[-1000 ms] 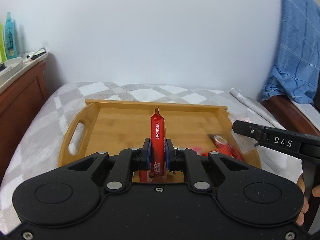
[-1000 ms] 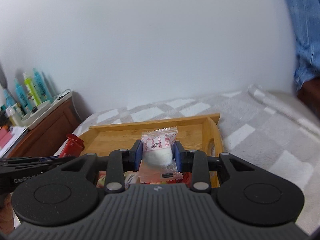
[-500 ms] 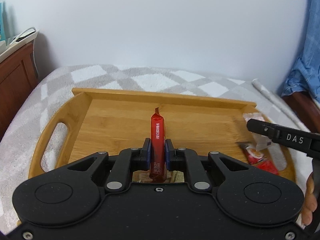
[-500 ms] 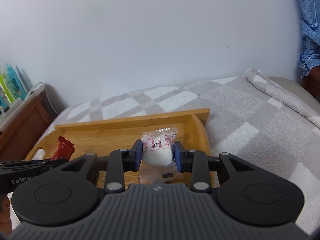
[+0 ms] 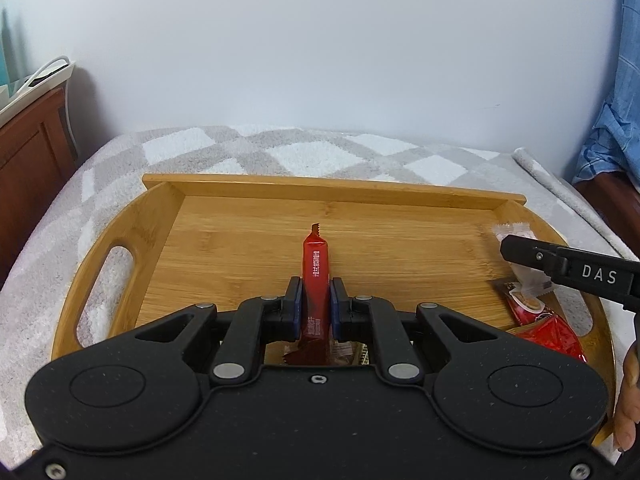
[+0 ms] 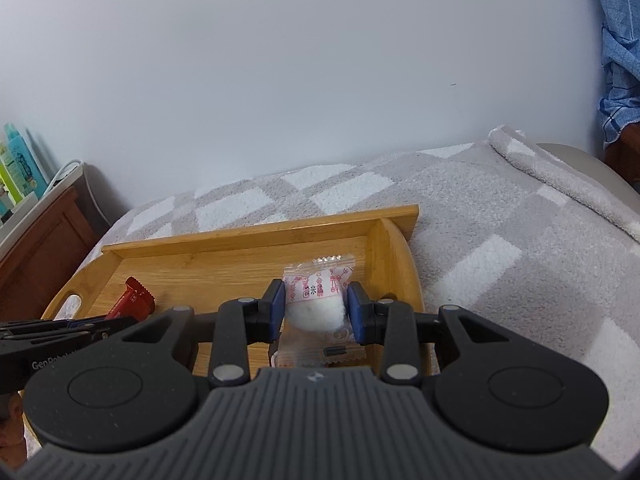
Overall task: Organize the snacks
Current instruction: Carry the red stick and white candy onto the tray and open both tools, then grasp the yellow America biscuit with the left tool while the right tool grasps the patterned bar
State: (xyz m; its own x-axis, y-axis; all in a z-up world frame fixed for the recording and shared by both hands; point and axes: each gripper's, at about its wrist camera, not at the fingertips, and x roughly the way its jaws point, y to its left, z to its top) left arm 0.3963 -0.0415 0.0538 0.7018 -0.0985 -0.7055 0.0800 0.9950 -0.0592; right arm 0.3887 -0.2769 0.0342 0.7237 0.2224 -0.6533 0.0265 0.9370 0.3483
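My left gripper (image 5: 314,300) is shut on a red snack bar (image 5: 315,268), held upright over the middle of the bamboo tray (image 5: 248,240). My right gripper (image 6: 316,308) is shut on a white candy packet with red print (image 6: 318,300), over the tray's (image 6: 392,248) right end. The right gripper also shows in the left wrist view (image 5: 520,250), with the white packet (image 5: 516,234) sticking out. The red bar shows in the right wrist view (image 6: 134,302). Red snack packets (image 5: 540,320) lie in the tray's near right corner.
The tray sits on a grey and white checked blanket (image 6: 500,240) on a bed. A wooden cabinet (image 5: 28,152) stands at the left with bottles (image 6: 16,168) on top. Blue cloth (image 5: 616,120) hangs at the right. A white wall is behind.
Both grippers have moved forward and lower over the tray, each holding its snack. The tray fills more of both views.
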